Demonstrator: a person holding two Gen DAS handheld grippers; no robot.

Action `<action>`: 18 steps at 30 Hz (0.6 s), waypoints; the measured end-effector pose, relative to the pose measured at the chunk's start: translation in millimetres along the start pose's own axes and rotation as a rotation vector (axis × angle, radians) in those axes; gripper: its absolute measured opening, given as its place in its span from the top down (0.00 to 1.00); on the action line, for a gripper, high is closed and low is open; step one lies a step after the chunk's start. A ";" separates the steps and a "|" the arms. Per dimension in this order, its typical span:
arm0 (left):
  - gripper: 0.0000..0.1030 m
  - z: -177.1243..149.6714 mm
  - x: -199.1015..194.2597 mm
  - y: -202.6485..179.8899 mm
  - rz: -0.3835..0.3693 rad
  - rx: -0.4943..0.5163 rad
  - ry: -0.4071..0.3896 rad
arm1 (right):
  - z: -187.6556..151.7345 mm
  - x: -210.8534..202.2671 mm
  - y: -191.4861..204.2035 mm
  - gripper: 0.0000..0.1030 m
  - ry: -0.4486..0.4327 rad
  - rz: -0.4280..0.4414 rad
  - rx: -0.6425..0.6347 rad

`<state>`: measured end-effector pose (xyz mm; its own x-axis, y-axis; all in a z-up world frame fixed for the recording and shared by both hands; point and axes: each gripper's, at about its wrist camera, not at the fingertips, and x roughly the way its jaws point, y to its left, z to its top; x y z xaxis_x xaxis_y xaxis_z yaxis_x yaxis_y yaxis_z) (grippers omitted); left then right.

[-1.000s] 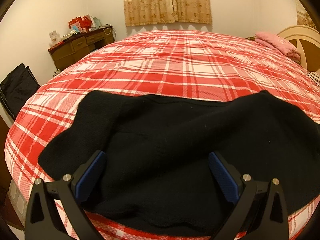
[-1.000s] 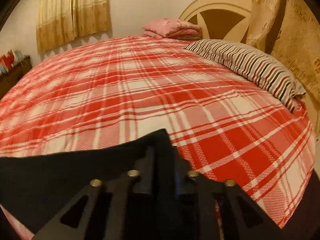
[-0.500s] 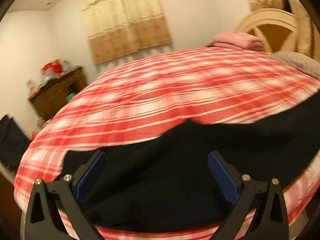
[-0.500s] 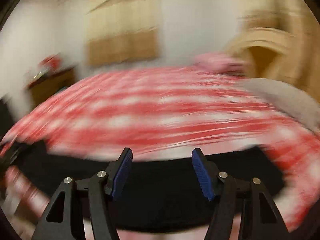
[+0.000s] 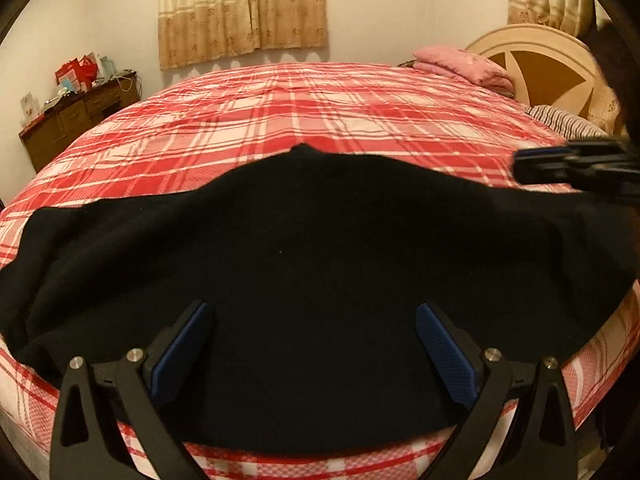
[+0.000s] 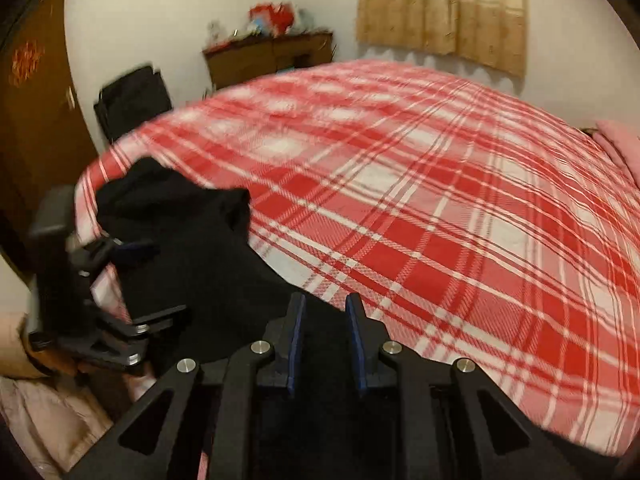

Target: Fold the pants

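Left wrist view: since a second ago your left gripper [image 5: 316, 354] has slid along the bed [image 5: 320, 120]; its fingers [image 5: 182, 354] stand wide apart and grip nothing, hovering over the black pants [image 5: 312, 264], which lie spread along the bed's near edge, dark and nearly featureless. Your right gripper [image 5: 524, 166] now enters at the right.

Right wrist view: your right gripper [image 6: 322, 338] has let go of the corner and swung round; its fingers [image 6: 296, 340] are closing, narrowly apart, over black cloth [image 6: 192, 248], bunched at its far end. Grip not confirmed; a new fold looks imminent.
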<state>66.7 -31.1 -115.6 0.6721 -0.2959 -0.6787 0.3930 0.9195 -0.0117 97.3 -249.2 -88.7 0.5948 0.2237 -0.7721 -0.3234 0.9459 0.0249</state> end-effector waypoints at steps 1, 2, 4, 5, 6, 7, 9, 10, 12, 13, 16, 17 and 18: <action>0.00 -0.3 -0.4 1.8 -0.010 -0.008 -0.004 | 1.6 6.0 1.0 0.78 0.012 0.008 -0.007; 0.00 -0.9 -0.5 2.4 -0.016 -0.011 -0.007 | 2.4 13.0 3.8 0.78 0.031 0.042 -0.014; 0.00 -3.6 -1.3 0.7 -0.010 0.001 -0.015 | -0.5 21.3 15.5 0.78 0.066 0.079 -0.074; 0.00 -3.8 -0.7 1.2 -0.008 0.004 -0.016 | -2.2 21.9 20.6 0.78 0.068 0.056 -0.119; 0.00 -4.8 -0.8 1.8 -0.009 0.004 -0.019 | -4.9 22.3 28.8 0.78 0.061 0.020 -0.184; 0.00 -4.9 -1.0 2.5 -0.011 0.004 -0.023 | -5.8 21.8 31.8 0.78 0.062 0.004 -0.211; 0.00 -4.6 -1.6 2.9 -0.011 0.006 -0.026 | -3.1 25.7 34.0 0.78 0.077 -0.020 -0.233; 0.00 -4.4 -1.3 2.9 -0.010 0.007 -0.028 | -1.0 28.7 33.8 0.79 0.083 -0.043 -0.233; 0.00 -4.1 -0.7 2.9 -0.009 0.009 -0.030 | 3.3 33.6 31.8 0.79 0.087 -0.095 -0.217; 0.00 -4.0 -0.5 3.4 -0.011 0.009 -0.029 | 5.3 33.7 29.4 0.79 0.081 -0.125 -0.207; 0.00 -5.0 -0.8 3.8 -0.017 0.016 -0.029 | 13.5 35.4 3.8 0.79 0.086 -0.202 -0.100; 0.00 -5.7 -1.0 4.1 -0.020 0.019 -0.030 | 14.9 30.6 -7.4 0.79 0.075 -0.166 -0.030; 0.00 -6.4 -1.2 4.1 -0.021 0.023 -0.033 | 16.0 20.1 -20.0 0.79 0.033 -0.104 0.060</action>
<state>63.5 -25.4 -119.6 0.6835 -0.3242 -0.6540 0.4215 0.9068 -0.0090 127.5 -259.9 -94.6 0.5981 0.1163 -0.7929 -0.2155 0.9763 -0.0194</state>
